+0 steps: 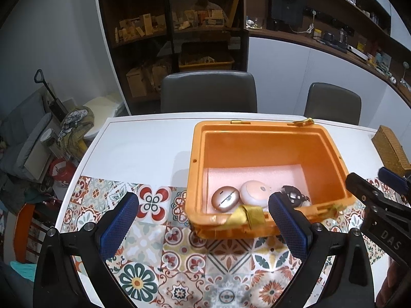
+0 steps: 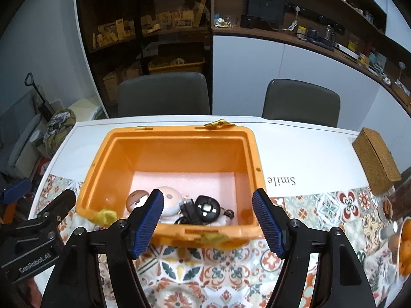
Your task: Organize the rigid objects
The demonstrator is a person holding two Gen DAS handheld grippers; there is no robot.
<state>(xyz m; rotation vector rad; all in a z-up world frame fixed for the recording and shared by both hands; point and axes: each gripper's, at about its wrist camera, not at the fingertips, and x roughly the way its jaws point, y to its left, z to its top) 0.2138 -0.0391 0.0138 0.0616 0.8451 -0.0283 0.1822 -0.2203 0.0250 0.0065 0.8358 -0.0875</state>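
An open orange box point(image 1: 323, 138) point(image 2: 251, 143) with a pink foam floor stands on the table. Inside, along its near wall, lie a rose-gold oval case point(image 1: 225, 198) point(image 2: 135, 199), a pale pink round case point(image 1: 254, 192) point(image 2: 171, 196) and a black round gadget with a cord point(image 1: 292, 195) point(image 2: 206, 207). My left gripper point(image 1: 203, 220) is open and empty, just in front of the box's near-left corner. My right gripper point(image 2: 208, 220) is open and empty, straddling the box's near wall above the black gadget.
A white table with a patterned tile mat point(image 1: 179, 256) point(image 2: 321, 205). A woven wicker box point(image 1: 390, 148) point(image 2: 375, 159) sits at the right. A bowl of oranges point(image 2: 405, 246) is at the far right edge. Two grey chairs point(image 1: 208, 91) stand behind the table.
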